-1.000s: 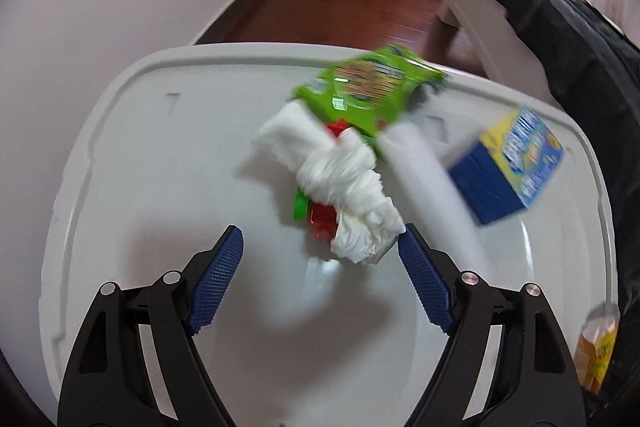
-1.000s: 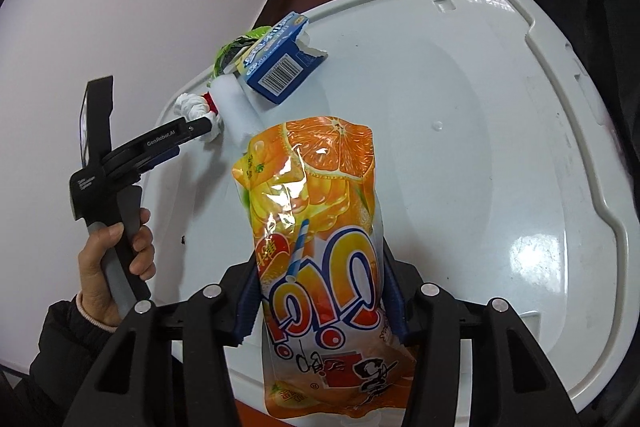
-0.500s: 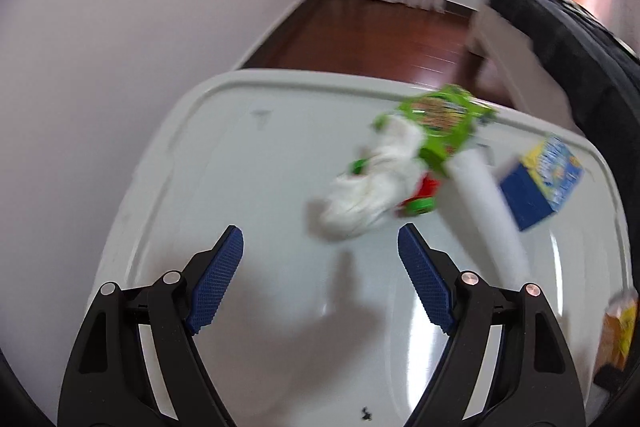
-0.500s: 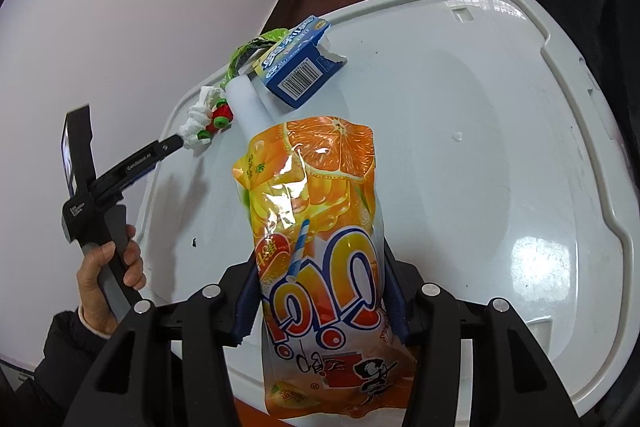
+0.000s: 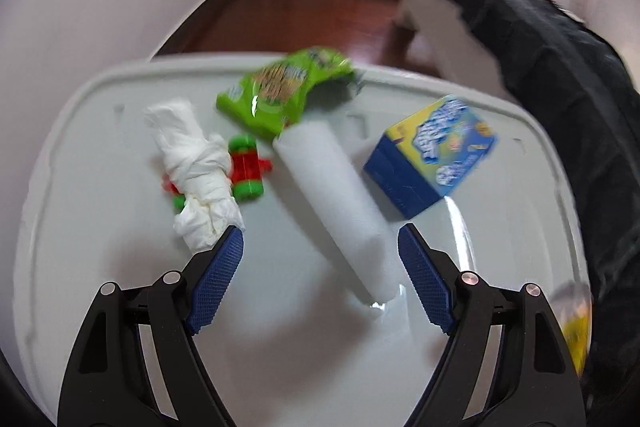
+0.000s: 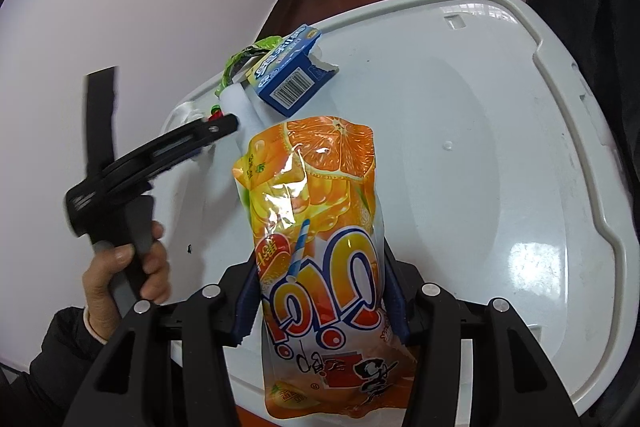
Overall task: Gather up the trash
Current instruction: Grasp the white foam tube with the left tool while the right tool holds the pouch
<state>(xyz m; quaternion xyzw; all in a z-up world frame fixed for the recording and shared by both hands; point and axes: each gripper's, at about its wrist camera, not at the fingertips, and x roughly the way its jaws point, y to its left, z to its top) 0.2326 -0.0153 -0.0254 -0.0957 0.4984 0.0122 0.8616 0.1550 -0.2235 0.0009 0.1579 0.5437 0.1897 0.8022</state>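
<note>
On the white table (image 5: 100, 227) lies a heap of trash: a white foam roll (image 5: 332, 195), a crumpled tissue (image 5: 196, 163) over a red and green toy piece (image 5: 246, 167), a green snack bag (image 5: 280, 91) and a blue carton (image 5: 432, 155). My left gripper (image 5: 320, 231) is open just above the table, with the roll's near end between its blue pads (image 5: 220, 275) but not touching them. In the right wrist view my right gripper (image 6: 320, 255) is shut on an orange juice pouch (image 6: 320, 211), held upright over the table's near edge. The left gripper (image 6: 216, 127) appears there too, in a hand (image 6: 132, 279).
A black cloth (image 5: 560, 87) drapes along the table's right side. A white wall (image 6: 120, 7) stands close on the left. Brown wood floor (image 5: 300, 11) and curtains lie beyond the far edge. The table's raised rim (image 6: 560, 99) runs round its bare right half.
My left gripper drew back and left from the tissue, then swung right and closer, so the foam roll now lies between its open jaws. The right gripper and pouch stayed put.
</note>
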